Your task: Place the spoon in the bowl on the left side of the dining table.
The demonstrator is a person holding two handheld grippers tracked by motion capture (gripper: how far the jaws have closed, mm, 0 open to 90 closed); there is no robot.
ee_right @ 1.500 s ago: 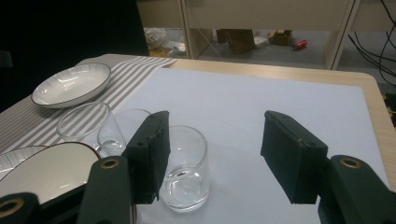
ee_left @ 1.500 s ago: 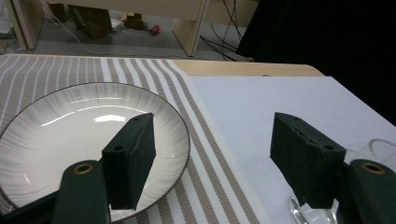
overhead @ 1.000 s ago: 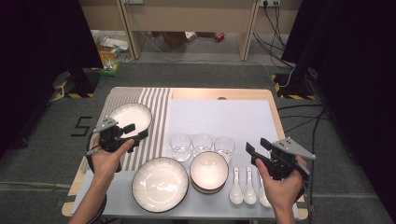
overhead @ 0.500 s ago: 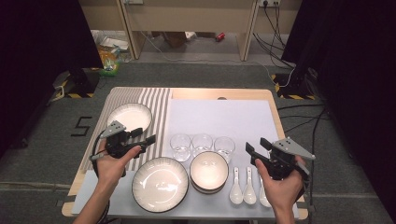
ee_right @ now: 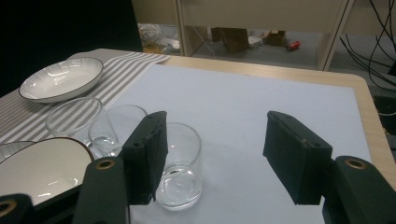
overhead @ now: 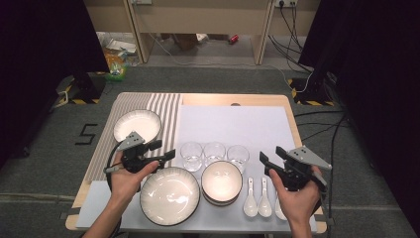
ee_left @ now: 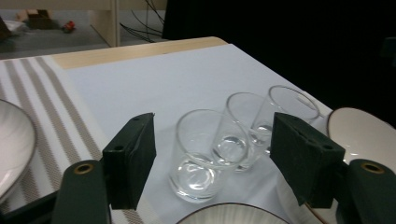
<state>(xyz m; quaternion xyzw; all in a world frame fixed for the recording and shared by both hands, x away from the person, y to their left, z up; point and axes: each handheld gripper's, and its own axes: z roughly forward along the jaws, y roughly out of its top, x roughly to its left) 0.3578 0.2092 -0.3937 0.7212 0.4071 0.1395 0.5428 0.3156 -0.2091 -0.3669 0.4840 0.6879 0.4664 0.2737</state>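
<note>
Three glasses (overhead: 214,153) ahead of left gripper (overhead: 159,151)

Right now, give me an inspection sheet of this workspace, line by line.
Surface: wooden table with a white mat and a striped mat.
Job's things: three empty glasses in a row; left glass lies between the left gripper's open fingers, untouched; middle glass; right glass.
Clutter: large bowl, stacked bowls, far plate, white spoons.
Grippers: left gripper open, aimed at the glasses; right gripper open, holding nothing.
Cables: one loops from the left gripper; several on the floor.
Surroundings: grey floor, wooden furniture legs, scattered litter.
</note>
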